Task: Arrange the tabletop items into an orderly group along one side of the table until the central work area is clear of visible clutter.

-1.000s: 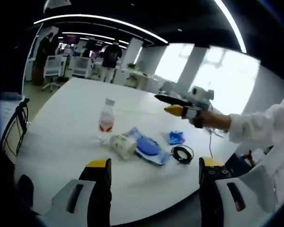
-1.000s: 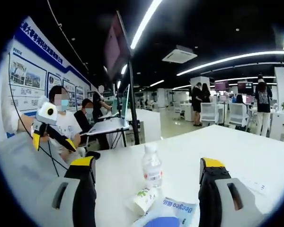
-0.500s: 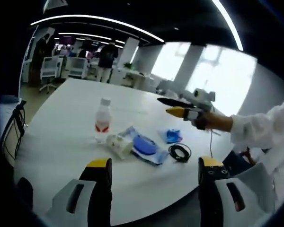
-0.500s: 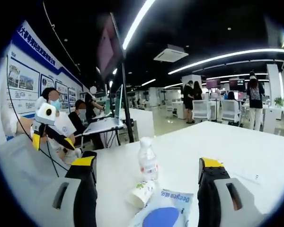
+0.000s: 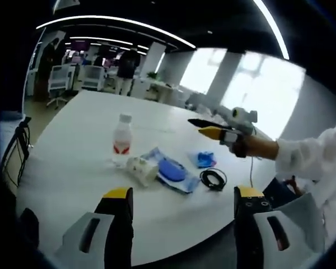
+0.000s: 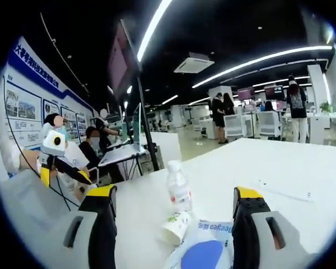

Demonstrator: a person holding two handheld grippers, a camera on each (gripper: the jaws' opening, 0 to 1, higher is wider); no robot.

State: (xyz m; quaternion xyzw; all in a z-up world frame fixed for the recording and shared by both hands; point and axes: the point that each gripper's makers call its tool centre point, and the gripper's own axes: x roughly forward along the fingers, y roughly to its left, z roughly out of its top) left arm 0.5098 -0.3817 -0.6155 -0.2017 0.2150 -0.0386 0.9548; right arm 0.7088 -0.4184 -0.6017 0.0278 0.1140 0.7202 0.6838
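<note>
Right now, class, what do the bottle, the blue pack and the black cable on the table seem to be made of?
Bottle: clear plastic, probably; see-through body, white cap, red label.
Blue pack: thin glossy plastic film, it seems; it lies flat, crinkled, with printed lettering in the right gripper view.
Cable: likely rubber or plastic sheathing; matte black, wound in a loose coil. Too small to tell more.

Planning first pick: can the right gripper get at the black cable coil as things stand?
Probably yes. The right gripper hovers above the table, jaws apart, and the cable coil lies alone on bare tabletop with nothing over it.

The right tool (image 5: 204,127) has drifted slightly rightward, jaws apart above the table (image 5: 73,162).
</note>
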